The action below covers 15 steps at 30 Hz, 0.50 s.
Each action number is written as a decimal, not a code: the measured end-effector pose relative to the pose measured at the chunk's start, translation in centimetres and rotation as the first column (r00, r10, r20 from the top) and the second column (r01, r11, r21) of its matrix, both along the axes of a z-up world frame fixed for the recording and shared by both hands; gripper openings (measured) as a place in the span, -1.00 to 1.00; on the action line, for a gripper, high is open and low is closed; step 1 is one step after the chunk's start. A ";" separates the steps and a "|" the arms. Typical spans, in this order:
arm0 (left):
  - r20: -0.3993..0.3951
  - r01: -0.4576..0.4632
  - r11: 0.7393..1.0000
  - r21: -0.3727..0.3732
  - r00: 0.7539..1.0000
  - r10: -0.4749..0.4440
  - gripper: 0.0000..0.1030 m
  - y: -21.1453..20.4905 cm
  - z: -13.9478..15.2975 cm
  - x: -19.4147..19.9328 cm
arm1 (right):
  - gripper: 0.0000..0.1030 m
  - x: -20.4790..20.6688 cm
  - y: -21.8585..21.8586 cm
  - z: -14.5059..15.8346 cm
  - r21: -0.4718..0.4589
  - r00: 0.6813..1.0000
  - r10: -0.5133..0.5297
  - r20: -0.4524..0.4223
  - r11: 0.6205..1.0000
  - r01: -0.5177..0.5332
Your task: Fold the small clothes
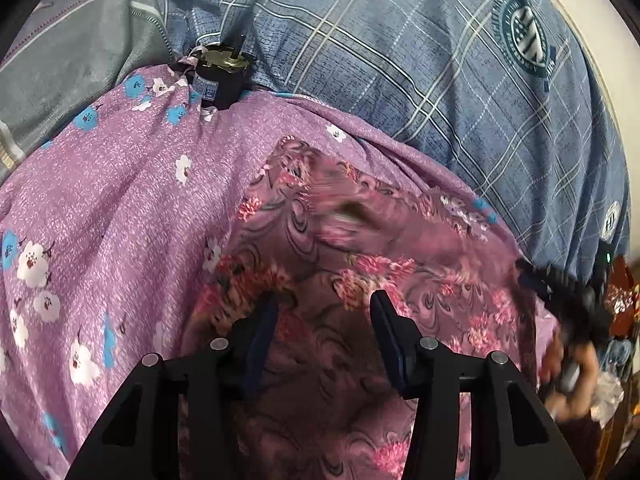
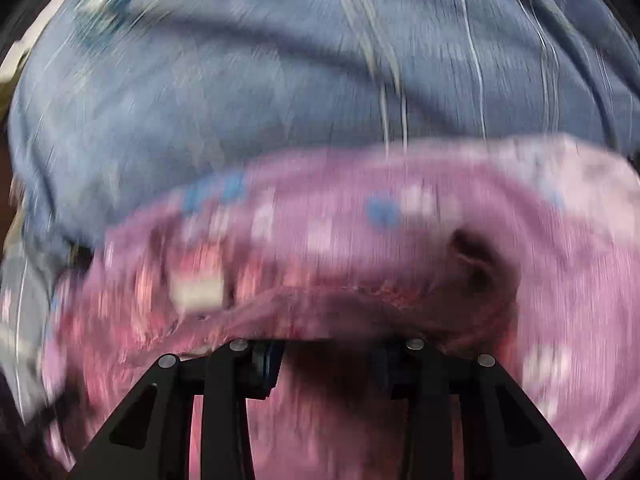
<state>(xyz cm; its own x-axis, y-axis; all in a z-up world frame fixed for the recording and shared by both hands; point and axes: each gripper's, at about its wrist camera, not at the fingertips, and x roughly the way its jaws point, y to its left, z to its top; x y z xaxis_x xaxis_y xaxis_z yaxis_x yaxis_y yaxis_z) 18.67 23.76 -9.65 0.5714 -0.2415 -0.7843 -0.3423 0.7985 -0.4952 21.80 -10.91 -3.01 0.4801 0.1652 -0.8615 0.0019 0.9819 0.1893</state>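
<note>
A small pink garment with a red floral swirl print point(image 1: 352, 280) lies on a purple sheet with white and blue flowers point(image 1: 120, 208). My left gripper point(image 1: 324, 316) is open just above the garment's near part, holding nothing. In the right wrist view everything is blurred by motion. The pink garment point(image 2: 320, 320) drapes over the front of my right gripper point(image 2: 328, 356) and hides its fingertips, so its state cannot be read. The purple sheet point(image 2: 400, 208) lies beyond it.
A blue plaid cover with round emblems point(image 1: 420, 60) rises behind the sheet and fills the upper right wrist view point(image 2: 240, 80). A small black motor-like box point(image 1: 220, 76) sits at the sheet's far edge. Grey striped cloth point(image 1: 80, 60) lies far left. The person's hand point(image 1: 568, 368) shows at right.
</note>
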 end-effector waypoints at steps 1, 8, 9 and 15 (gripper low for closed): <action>0.002 -0.009 1.000 -0.012 1.000 0.009 -0.08 0.4 0.5 0.0 | -0.21 0.5 -0.2 0.5 0.000 0.999 -0.035 0.019 0.999 0.035; 0.013 -0.121 0.993 0.014 0.993 0.121 -0.08 3.5 0.7 -0.7 | -0.19 -5.1 6.8 1.4 0.137 0.976 0.216 0.024 0.966 -0.217; 0.006 -0.127 0.992 0.025 0.992 0.126 -0.08 3.6 0.7 -1.1 | -0.19 -6.1 8.8 1.0 0.156 0.961 0.278 0.012 0.948 -0.276; -0.034 -0.151 0.988 0.037 0.988 0.152 -0.08 4.1 0.7 -2.0 | -0.23 -7.4 20.2 -2.4 0.170 0.885 0.460 -0.071 0.880 -0.444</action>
